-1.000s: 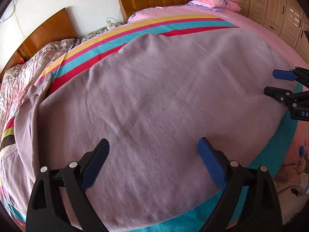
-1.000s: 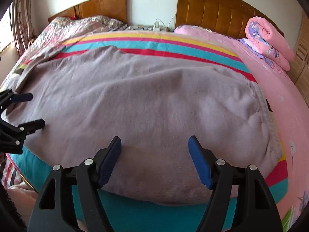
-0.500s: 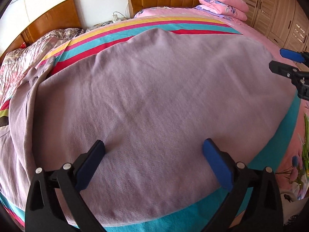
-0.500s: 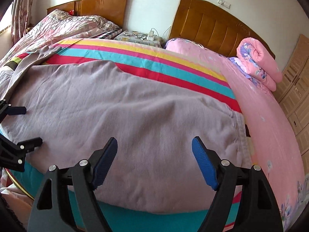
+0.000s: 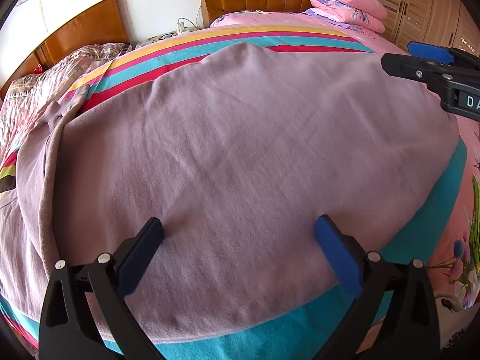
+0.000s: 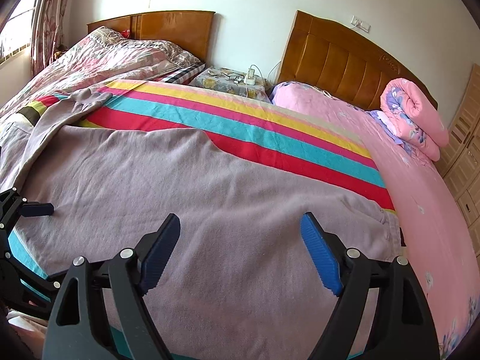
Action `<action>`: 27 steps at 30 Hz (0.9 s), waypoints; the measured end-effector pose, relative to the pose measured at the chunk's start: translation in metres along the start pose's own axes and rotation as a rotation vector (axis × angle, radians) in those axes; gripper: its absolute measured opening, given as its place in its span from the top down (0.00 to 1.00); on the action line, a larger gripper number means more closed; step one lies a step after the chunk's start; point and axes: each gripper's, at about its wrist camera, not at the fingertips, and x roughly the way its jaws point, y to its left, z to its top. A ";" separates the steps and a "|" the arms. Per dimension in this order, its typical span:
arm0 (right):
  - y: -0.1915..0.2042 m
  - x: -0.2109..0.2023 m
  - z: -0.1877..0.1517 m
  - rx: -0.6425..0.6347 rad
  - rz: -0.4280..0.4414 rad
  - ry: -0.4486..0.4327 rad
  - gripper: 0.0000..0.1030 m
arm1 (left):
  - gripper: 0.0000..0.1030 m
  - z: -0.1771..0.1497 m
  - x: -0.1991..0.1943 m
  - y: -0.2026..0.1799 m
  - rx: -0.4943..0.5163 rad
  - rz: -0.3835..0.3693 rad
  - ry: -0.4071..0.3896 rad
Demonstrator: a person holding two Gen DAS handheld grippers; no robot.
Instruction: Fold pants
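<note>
Mauve-grey pants [image 5: 240, 156] lie spread flat across the striped bedspread [image 5: 240, 39], waistband at the right [image 6: 390, 225] and legs trailing left [image 6: 60, 114]. My left gripper [image 5: 238, 234] is open and empty, low over the pants near their front edge. My right gripper [image 6: 240, 228] is open and empty, above the pants near the waist end. Each gripper shows in the other's view: the right one at the right edge of the left wrist view [image 5: 420, 60], the left one at the left edge of the right wrist view [image 6: 33, 210].
A rolled pink quilt [image 6: 414, 120] lies by the wooden headboard [image 6: 345, 60]. A nightstand [image 6: 231, 81] with glasses and a charger stands between two beds. A patterned quilt [image 6: 105, 60] covers the left bed. Wooden wardrobes [image 5: 420, 6] stand at the right.
Both grippers have stayed open. The right camera has tilted up and drawn back, showing more of the headboards. The left gripper has shifted slightly toward the right gripper.
</note>
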 end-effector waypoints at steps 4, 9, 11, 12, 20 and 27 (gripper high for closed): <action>0.004 0.004 0.004 -0.009 0.006 -0.003 0.21 | 0.01 0.000 0.000 0.000 -0.001 0.000 0.000; 0.012 0.010 0.008 -0.022 0.019 0.001 0.21 | 0.01 -0.001 0.000 0.001 0.000 -0.003 0.002; 0.015 0.012 0.010 -0.028 0.026 0.002 0.21 | 0.01 -0.003 0.000 0.002 0.001 -0.006 0.003; 0.016 0.014 0.011 -0.030 0.029 0.003 0.21 | 0.01 -0.004 0.000 0.003 0.003 -0.007 0.004; 0.029 0.031 0.020 -0.051 0.057 0.021 0.18 | 0.01 -0.010 -0.005 0.007 0.032 -0.033 0.030; 0.046 0.069 0.030 -0.066 0.134 0.077 0.17 | 0.02 0.016 -0.027 0.044 -0.047 -0.049 0.013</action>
